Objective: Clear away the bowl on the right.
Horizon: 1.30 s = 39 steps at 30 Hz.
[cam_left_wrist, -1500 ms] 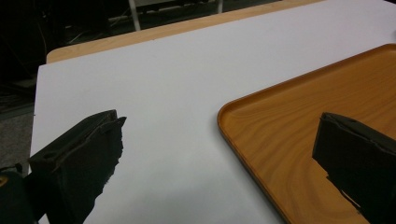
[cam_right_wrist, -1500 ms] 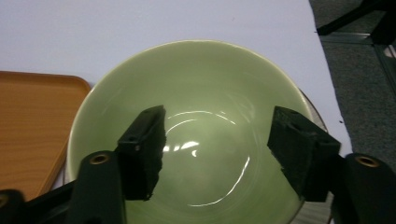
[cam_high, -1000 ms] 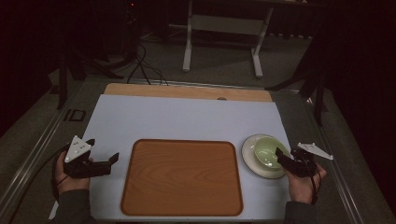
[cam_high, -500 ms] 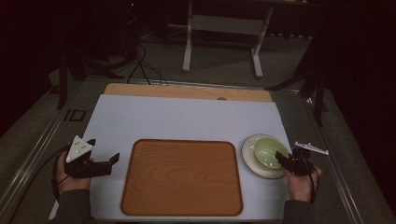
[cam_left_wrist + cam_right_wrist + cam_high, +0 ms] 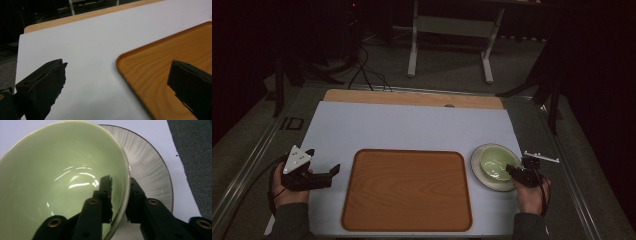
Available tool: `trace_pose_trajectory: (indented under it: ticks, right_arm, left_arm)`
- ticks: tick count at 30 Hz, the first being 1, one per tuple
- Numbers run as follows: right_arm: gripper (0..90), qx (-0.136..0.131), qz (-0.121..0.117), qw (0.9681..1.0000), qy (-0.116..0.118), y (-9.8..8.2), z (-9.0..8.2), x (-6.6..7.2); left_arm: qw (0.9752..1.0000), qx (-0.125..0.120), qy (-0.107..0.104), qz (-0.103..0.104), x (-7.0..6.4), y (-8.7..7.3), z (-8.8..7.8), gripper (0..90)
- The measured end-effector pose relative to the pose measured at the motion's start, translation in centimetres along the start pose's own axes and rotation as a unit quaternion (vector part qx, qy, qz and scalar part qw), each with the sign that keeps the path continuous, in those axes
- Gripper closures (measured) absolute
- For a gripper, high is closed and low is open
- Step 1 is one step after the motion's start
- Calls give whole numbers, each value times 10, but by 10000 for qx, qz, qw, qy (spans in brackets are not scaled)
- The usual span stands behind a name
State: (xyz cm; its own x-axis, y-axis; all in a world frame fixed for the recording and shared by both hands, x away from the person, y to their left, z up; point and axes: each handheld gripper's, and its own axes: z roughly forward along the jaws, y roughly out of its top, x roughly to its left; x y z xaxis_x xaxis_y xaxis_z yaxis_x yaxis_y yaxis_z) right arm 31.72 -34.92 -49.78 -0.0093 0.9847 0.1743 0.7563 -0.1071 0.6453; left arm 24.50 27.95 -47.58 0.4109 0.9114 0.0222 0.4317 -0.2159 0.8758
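Desk [image 5: 412,127], covered by a white sheet, spans the centre of the high view. Wooden tray [image 5: 407,190], lower centre, lies bare. Ribbed plate [image 5: 478,172], lower right, sits just beside the tray's right edge and carries the green bowl [image 5: 494,162]. My left hand-held gripper [image 5: 314,175], lower left, hovers just off the tray's left edge, jaws spread wide and gripping nothing; its own view shows the tray corner between them. My right hand-held gripper [image 5: 119,195], lower centre of its view, is closed on the bowl's rim, one jaw inside and one outside. Progress, as I judge it: the bowl is gripped but not yet carried anywhere; the tray looks the likely destination. Compared with a second ago, my right hand-held gripper has drawn slightly lower in frame; my left is unchanged.
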Motion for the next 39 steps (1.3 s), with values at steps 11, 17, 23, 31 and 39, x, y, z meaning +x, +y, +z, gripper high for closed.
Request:
trace_pose_trajectory:
  ticks: [11,17,23,31,39]
  right_arm:
    - [832,74,131,9999,63,4,6,3]
    - [834,-12,168,9998,135,7,3,6]
    - [829,-147,147,9997,100,9,-1,9]
    - [826,-349,155,9992,97,10,-8,13]
    - [826,-464,123,9988,108,13,-12,17]
  left_arm:
    - [10000,13,-6,5,0,0,0,17]
    - [10000,14,-16,4,0,0,0,17]
    - [10000,9,-16,2,0,0,0,17]
    - [10000,-1,-14,-7,0,0,0,17]
    - [10000,-11,-10,-17,1,0,0,17]
